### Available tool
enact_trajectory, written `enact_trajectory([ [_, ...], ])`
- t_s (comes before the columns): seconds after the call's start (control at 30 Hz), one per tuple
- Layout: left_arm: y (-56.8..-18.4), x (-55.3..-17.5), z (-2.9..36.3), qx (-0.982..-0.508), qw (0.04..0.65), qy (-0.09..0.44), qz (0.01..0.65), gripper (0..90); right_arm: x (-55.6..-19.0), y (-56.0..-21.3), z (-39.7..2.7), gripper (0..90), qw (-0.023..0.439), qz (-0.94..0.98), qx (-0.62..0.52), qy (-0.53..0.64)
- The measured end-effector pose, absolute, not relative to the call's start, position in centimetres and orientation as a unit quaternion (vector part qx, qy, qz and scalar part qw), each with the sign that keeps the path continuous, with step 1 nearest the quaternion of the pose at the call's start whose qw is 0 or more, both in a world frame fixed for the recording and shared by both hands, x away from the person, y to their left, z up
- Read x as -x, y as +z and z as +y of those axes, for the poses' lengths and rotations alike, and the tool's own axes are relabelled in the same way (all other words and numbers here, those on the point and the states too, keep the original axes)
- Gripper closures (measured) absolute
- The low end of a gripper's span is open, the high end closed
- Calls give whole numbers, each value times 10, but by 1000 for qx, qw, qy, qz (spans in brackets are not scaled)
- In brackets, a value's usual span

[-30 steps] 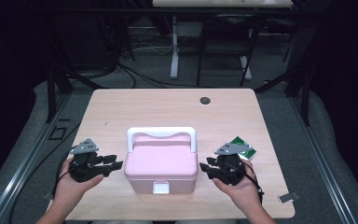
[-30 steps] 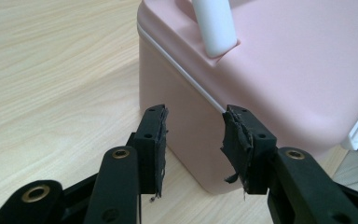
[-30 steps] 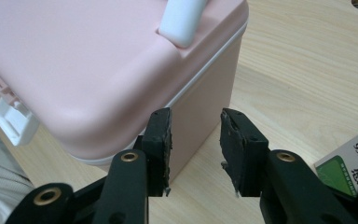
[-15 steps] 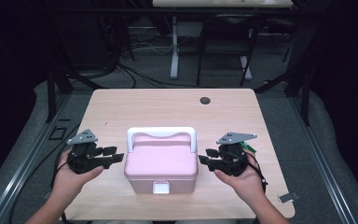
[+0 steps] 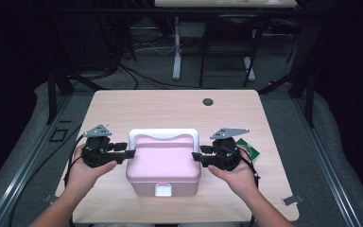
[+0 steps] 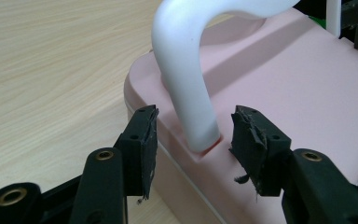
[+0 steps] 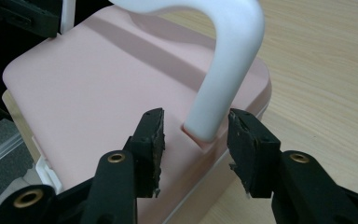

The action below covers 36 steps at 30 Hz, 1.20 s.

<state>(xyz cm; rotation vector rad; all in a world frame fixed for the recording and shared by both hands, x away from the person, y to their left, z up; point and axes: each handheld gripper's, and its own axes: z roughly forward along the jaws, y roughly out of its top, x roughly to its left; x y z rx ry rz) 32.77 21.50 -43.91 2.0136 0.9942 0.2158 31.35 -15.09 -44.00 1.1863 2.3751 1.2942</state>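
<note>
I've got the pink box (image 5: 163, 163) near the front edge of the surface (image 5: 170, 106), latch facing me. Left gripper (image 6: 193, 135) and right gripper (image 7: 196, 133) both released, jaws straddling the white handle (image 5: 163, 134) feet. Risk: uneven clamping tips the box. Plenty of open room behind; green item (image 5: 248, 150) sits near the right gripper.
</note>
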Motion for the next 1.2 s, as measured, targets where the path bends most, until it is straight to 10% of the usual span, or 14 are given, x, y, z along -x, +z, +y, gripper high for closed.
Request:
enact_trajectory([
  [1.2,-438,-306,208,-819,434,109,358,734,-296,-440,-148,737,128,801,-380,444],
])
